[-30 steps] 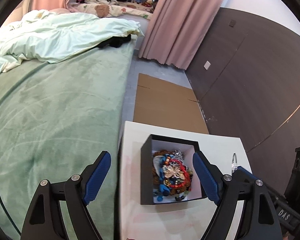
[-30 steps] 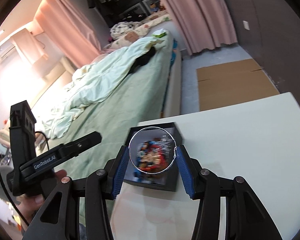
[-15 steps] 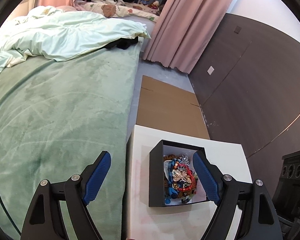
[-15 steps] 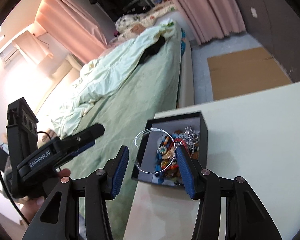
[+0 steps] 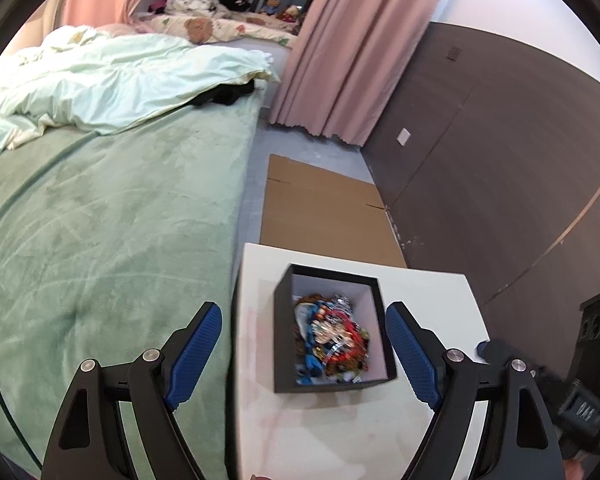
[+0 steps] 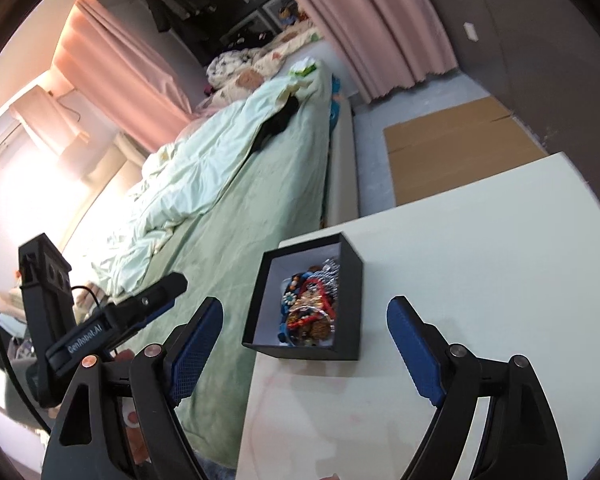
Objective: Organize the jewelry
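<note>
- Between my R gripper (image 6: 305,350) pads: nothing. Jaws have just been opening and now stand wide, blue pads (image 6: 414,350) well apart; it hangs over the white table (image 6: 480,280), just short of the black box (image 6: 350,300).
- L gripper (image 5: 304,354): jaws wide too, nothing held. One pad sits over the green bed cover (image 5: 100,240), the other over the table edge beside the box.
- Jewelry (image 6: 310,304): mixed heap (red, blue, gold, silver bits) lying inside the box, on its white floor. Can't separate single pcs, blurred.
- Box is open-topped and stands near the table's bed-side edge.
- R view also shows the L tool body from the side, a fingertip (image 6: 124,356) under it.
- Further out: flat cardboard (image 5: 320,208) on the floor past the table, pink curtain (image 5: 340,60), dark wall panel (image 5: 500,160), pale duvet (image 5: 120,80) bunched at the bed's far end.
</note>
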A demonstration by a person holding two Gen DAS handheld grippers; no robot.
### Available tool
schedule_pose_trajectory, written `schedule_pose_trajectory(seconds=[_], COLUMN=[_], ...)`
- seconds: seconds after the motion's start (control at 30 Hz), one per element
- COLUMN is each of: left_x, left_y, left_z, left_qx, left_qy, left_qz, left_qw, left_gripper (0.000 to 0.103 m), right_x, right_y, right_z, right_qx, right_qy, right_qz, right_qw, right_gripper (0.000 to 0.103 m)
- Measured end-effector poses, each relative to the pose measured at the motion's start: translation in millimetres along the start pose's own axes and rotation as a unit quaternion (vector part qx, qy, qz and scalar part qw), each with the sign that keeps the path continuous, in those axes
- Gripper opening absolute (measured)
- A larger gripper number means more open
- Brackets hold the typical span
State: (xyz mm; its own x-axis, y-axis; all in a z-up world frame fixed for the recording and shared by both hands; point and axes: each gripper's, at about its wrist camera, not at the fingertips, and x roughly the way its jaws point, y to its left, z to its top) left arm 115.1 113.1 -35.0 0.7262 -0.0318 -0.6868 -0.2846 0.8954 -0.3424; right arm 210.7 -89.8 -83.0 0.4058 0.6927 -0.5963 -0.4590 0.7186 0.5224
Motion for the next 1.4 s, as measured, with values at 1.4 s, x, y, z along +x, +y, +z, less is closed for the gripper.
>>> schedule_pose_trajectory(seconds=[1.4], left_x=[-124.5], left_y=[-86.3], left_z=[-58.9], left_qx=[0.121], left_qy=[-0.128], left_qz=[-0.015], left_qw=[0.9842], left_gripper=[0.103], right_x=[-191.7], right_y=[-11.0], right_z=[-51.9], right_qx=[-0.088], right_qy=[-0.128], right_qz=[-0.1], right_qw=[0.983], right_gripper=[0.103])
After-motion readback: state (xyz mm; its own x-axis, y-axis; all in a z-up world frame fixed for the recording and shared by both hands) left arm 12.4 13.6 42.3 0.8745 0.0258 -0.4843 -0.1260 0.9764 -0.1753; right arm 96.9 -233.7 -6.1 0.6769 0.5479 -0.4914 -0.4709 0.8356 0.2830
